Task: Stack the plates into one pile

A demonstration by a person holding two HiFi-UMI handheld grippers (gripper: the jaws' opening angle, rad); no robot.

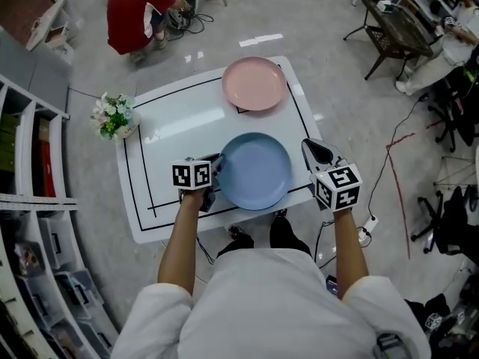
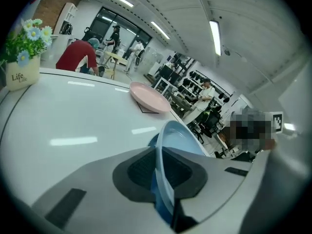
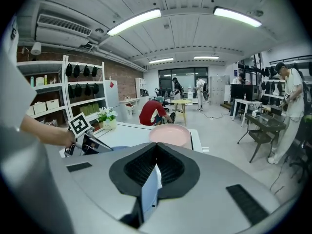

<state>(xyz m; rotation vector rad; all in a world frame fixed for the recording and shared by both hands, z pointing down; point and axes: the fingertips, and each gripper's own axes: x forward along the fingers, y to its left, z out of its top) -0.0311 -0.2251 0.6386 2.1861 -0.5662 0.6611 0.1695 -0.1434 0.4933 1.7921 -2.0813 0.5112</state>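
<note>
In the head view, pinching the left rim of the blue plate [image 1: 254, 172] with the left gripper [image 1: 217, 173], jaws set narrow on that rim, the plate lying near the front edge of the white table [image 1: 168, 129]. Holding the right gripper [image 1: 310, 149] by the table's near right corner, just beside the plate's right rim and apart from it, jaws pressed together on nothing. Looking past these to the pink plate [image 1: 254, 83] lying alone at the far edge, well apart from the blue one, to a small pot of flowers [image 1: 114, 116] standing at the table's left edge, and to a person in a red top [image 1: 135, 17] crouching on the floor beyond. In the left gripper view, gripping the blue plate's [image 2: 178, 138] thin rim edge-on between the two dark pads, one pad lying against each side, the dish opening away to the right; looking across bare tabletop to the pink plate [image 2: 150, 97] farther off and the pot of flowers [image 2: 22, 72] at far left. In the right gripper view, showing the pads meeting in a closed line with no object between them, pointing over the table toward the pink plate [image 3: 169, 134] and the person in a red top [image 3: 152, 112] behind it, with the left gripper [image 3: 87, 143] lying low at the left.
</note>
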